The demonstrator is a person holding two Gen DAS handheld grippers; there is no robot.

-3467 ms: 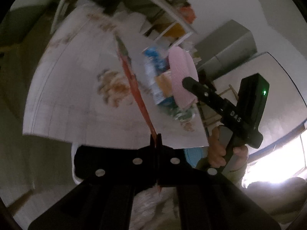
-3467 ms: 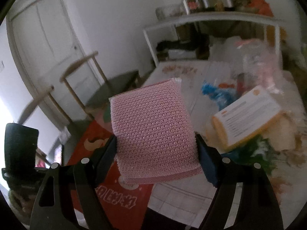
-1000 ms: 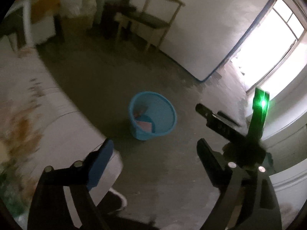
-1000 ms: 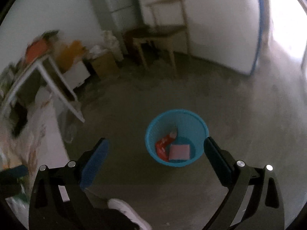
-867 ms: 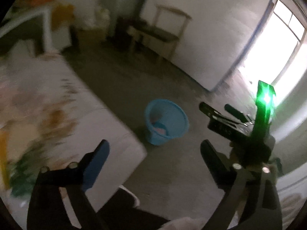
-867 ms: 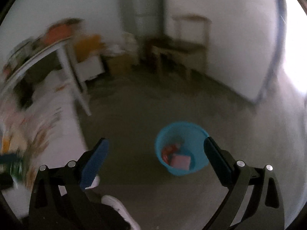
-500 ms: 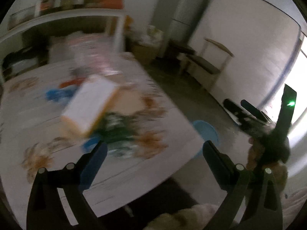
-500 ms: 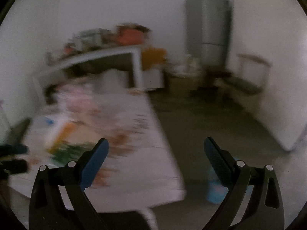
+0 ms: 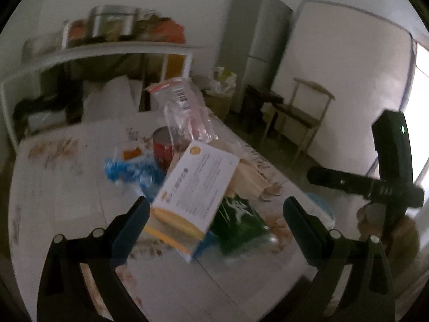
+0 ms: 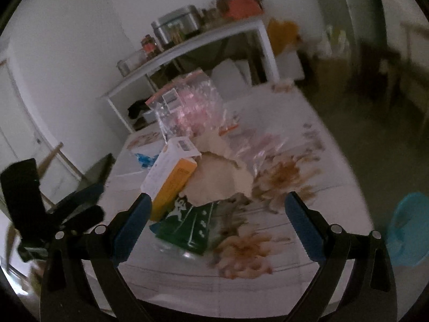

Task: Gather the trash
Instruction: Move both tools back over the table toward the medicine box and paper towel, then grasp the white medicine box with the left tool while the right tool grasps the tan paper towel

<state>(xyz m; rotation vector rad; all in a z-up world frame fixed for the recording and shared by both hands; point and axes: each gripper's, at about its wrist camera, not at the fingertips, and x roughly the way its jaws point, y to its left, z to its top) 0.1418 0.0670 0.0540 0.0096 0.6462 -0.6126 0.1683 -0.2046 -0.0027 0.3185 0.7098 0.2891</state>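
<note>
A pile of trash lies on the white floral-cloth table [image 9: 67, 187]: a white and orange box [image 9: 195, 204], a green packet [image 9: 238, 222], a blue wrapper [image 9: 128, 171], a red can [image 9: 162, 150] and a clear plastic bag [image 9: 187, 112]. In the right wrist view I see the same box [image 10: 169, 177], the green packet [image 10: 187, 228], a beige paper [image 10: 219, 179] and the clear bag [image 10: 190, 107]. My left gripper [image 9: 214, 225] is open and empty, just in front of the box. My right gripper [image 10: 217, 220] is open and empty above the green packet. The blue trash basket [image 10: 407, 230] stands on the floor to the right.
A white shelf [image 9: 107, 51] with jars and tins stands behind the table. A grey fridge [image 9: 252, 43] and a wooden chair [image 9: 303, 112] stand at the back right. The right gripper's body [image 9: 388, 171] shows at the right of the left wrist view.
Both grippers dropped the red wrapper and pink sponge in the blue basket, then swung back from the floor to the table. Both now hover open over the trash pile.
</note>
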